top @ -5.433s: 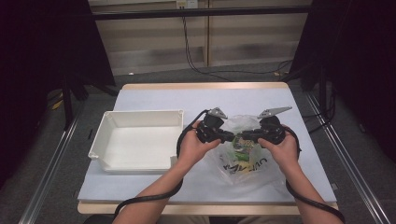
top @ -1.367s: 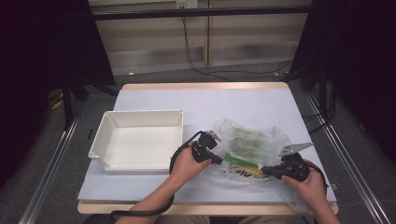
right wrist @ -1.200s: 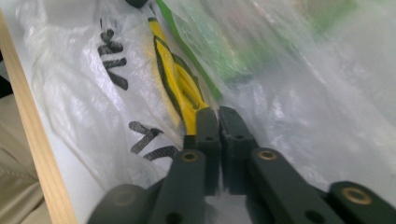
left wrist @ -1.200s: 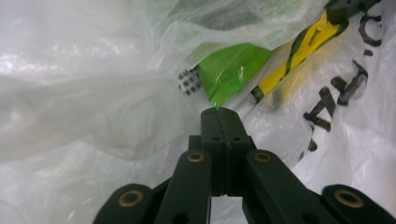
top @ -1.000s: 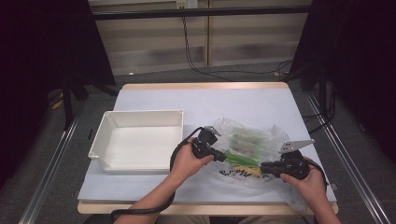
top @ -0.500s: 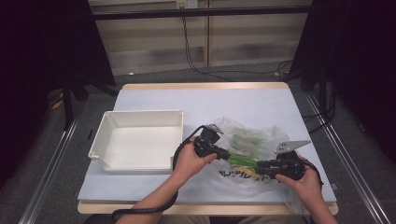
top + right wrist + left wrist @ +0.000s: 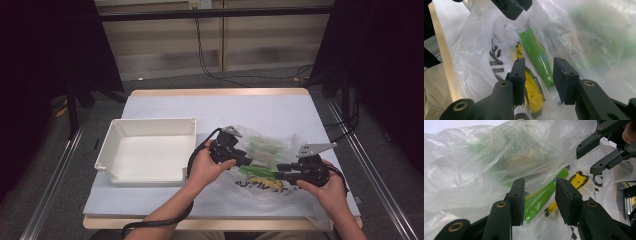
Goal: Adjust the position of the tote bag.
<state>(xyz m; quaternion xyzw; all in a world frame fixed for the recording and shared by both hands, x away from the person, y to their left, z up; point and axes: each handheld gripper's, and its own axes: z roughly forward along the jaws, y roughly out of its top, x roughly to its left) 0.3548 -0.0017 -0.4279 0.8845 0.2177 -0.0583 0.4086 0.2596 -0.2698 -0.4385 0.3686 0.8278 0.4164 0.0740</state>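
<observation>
I have a hand-held gripper in each hand, both down at the clear plastic bag (image 7: 270, 165) that lies crumpled on the counter (image 7: 165, 107), just right of the white tray (image 7: 145, 152). My left hand-held gripper (image 7: 539, 197) has its jaws apart — they have just been opening — and through the gap I see only film and, behind it, the green packet (image 7: 541, 195) and the yellow-and-black packet (image 7: 576, 180); the pads press on nothing. My right hand-held gripper (image 7: 537, 76) stands the same way, jaws apart and just opened wider, with the green packet (image 7: 536, 57) and the yellow one (image 7: 532, 92) showing beyond them under the plastic, not pinched. I hold the two facing each other across the bag's near end because that is where the loose film bunches — I judge I am after fresh holds on opposite sides of the mouth so I can spread it and get at what is inside. The bag stays flat on the counter so its contents lie still while I hunt for an edge. The tray sits alongside with nothing in it, close enough to take the packets, which I take to be the reason it is there.
</observation>
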